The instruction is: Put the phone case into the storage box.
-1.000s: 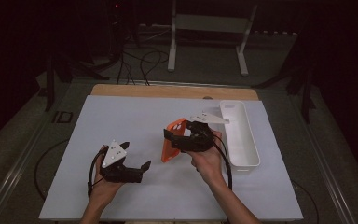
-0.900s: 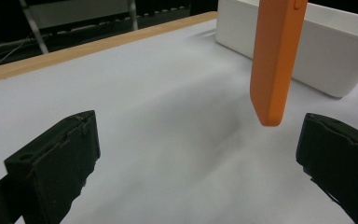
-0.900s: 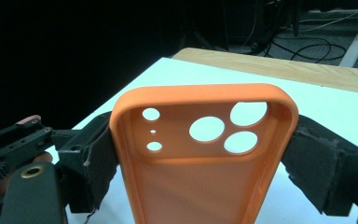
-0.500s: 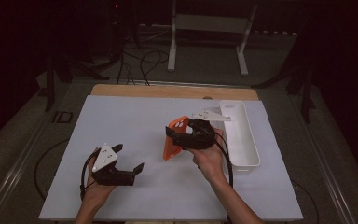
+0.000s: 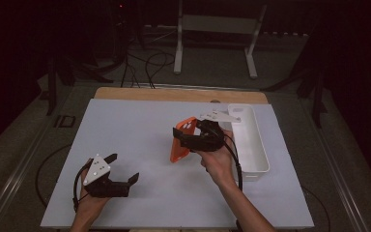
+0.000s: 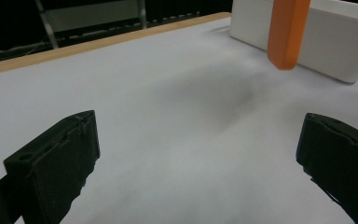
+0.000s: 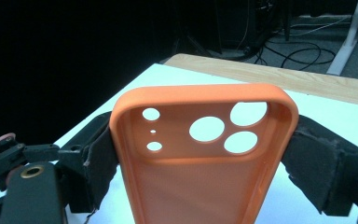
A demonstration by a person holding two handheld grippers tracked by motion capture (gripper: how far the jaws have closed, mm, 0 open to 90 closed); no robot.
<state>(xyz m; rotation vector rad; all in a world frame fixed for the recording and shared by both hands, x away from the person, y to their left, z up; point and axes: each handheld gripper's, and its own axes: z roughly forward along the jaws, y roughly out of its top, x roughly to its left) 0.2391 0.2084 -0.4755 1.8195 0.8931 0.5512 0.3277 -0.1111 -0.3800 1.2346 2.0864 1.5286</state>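
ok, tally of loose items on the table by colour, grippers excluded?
Orange: 1, the phone case clamped in the right gripper
White: 1, the bin at the right of the mat
Total: 2

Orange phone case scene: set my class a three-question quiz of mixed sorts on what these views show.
1. True or false: the left gripper is clamped on the phone case.
2. Which side of the table holds the white bin: A the person's left, B the person's right?
3. Fill in: the right gripper holds the case by its two long ____.

Key: 1 false, its jaws stand open above bare table; 2 B; 3 edges.
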